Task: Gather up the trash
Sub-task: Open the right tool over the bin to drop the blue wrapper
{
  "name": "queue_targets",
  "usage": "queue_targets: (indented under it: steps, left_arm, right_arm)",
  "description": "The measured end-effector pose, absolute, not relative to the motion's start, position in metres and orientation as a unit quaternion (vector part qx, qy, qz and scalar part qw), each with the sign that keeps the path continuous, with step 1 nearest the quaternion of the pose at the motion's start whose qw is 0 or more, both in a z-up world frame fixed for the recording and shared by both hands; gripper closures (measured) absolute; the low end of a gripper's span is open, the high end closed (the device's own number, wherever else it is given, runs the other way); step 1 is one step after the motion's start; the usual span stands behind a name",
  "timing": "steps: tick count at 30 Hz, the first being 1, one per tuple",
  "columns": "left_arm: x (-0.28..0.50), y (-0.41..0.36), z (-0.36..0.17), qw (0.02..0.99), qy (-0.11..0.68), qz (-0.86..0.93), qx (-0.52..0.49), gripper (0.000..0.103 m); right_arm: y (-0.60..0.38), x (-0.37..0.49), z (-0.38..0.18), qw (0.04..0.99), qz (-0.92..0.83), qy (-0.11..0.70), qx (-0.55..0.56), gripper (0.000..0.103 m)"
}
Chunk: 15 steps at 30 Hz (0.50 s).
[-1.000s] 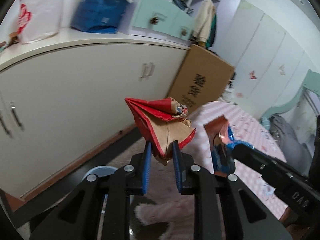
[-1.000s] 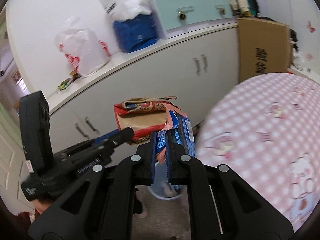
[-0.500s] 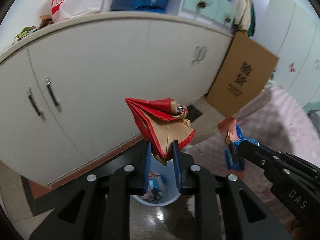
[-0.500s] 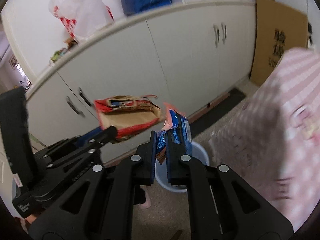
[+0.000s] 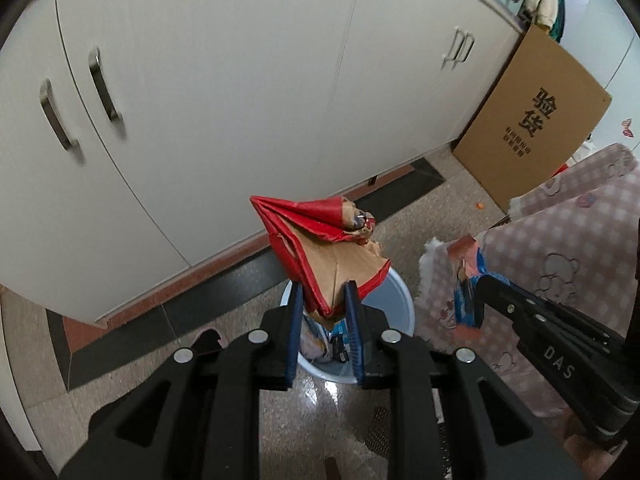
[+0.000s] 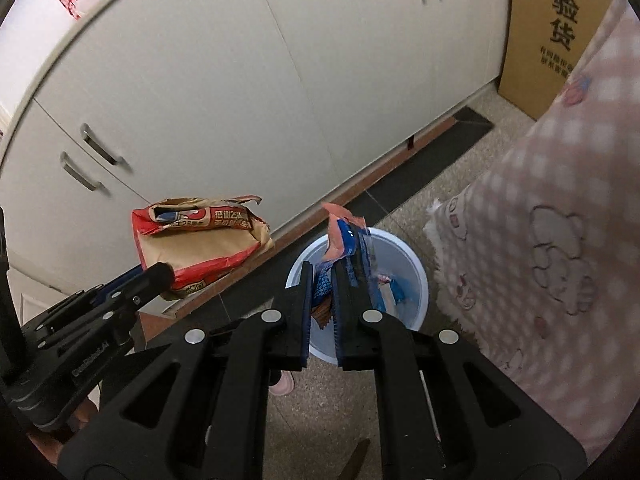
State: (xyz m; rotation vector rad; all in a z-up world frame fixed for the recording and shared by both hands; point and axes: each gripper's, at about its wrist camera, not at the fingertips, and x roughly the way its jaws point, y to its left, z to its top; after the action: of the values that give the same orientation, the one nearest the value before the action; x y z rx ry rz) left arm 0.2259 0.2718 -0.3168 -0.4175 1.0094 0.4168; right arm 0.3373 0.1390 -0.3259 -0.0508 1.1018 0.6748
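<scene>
— Left gripper [image 5: 322, 300]: clamped on red-brown paper bag [image 5: 320, 248], above white bin [image 5: 396, 300] on floor?
— Yes. Right gripper [image 6: 322, 292]: closed on blue snack wrapper [image 6: 344, 240], over same bin, beside pink blanket [image 6: 560, 240].

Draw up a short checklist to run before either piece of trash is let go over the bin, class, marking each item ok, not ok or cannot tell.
1. Left gripper shut on the red paper bag: ok.
2. Right gripper shut on the blue wrapper: ok.
3. Bin open, with room left: ok.
4. Paper bag directly above the bin: cannot tell.
5. Wrapper directly above the bin: cannot tell.
6. Pink blanket clear of the bin's rim: ok.
</scene>
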Motion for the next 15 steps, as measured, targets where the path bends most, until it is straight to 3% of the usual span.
queue_targets:
  steps: [4,6,7,15]
  left_arm:
    - [0.233,0.272,-0.332,0.824,0.492,0.193,-0.203,0.083]
    - [0.236,0.270,-0.336,0.822,0.497,0.191,-0.203,0.083]
    - [0.237,0.270,-0.339,0.820,0.500,0.191,-0.204,0.083]
    - [0.243,0.267,-0.348,0.815,0.510,0.185,-0.204,0.083]
  right_arm:
    - [0.146,0.344,-0.347,0.788,0.310,0.532,-0.024,0.085]
    - [0.148,0.346,-0.355,0.786,0.306,0.537,-0.023,0.060]
    - [0.147,0.346,-0.356,0.787,0.304,0.536,-0.023,0.055]
    - [0.146,0.343,-0.355,0.794,0.295,0.530,-0.032,0.052]
